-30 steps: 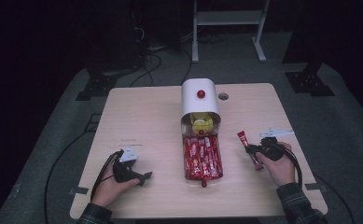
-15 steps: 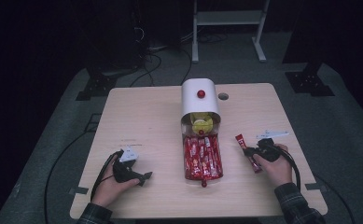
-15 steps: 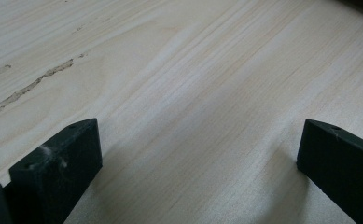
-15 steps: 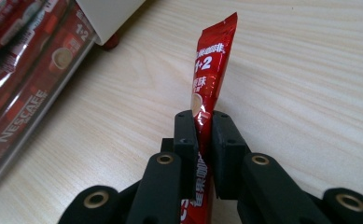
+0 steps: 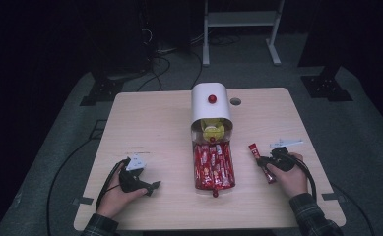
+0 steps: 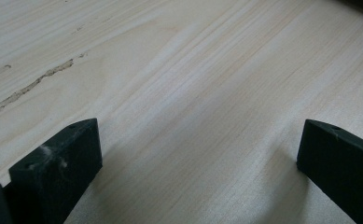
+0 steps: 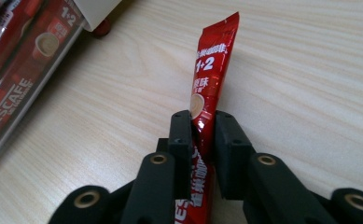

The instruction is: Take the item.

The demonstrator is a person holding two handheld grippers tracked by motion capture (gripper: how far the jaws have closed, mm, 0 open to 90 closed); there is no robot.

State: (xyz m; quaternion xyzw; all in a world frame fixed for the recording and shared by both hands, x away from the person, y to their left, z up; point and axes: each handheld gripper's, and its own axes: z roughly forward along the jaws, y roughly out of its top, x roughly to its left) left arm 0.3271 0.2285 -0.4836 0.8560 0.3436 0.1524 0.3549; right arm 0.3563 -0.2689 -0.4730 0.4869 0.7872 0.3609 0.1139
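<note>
— What have you got nearest you?

— My right claw (image 7: 202, 128), low on the worktop (image 5: 149, 123), with a red coffee stick (image 7: 209, 88) between its jaws. They have just been easing open, but only a little: the gap is narrow and the pads look barely off the wrapper. My left claw (image 6: 198, 154) rests wide over bare wood, holding nothing.

— And where does the stick lie?

— Flat on the worktop, to the right of the red tray (image 5: 213, 167) full of the same sticks, apart from it, its far end pointing away from me.

— Beyond that?

— The white dispenser (image 5: 211, 105) with a red knob, standing at the tray's far end.

— So which step is this?

— I judge I'm letting the stick go. Next, open wider and draw straight back, so the jaws don't drag it along.
</note>
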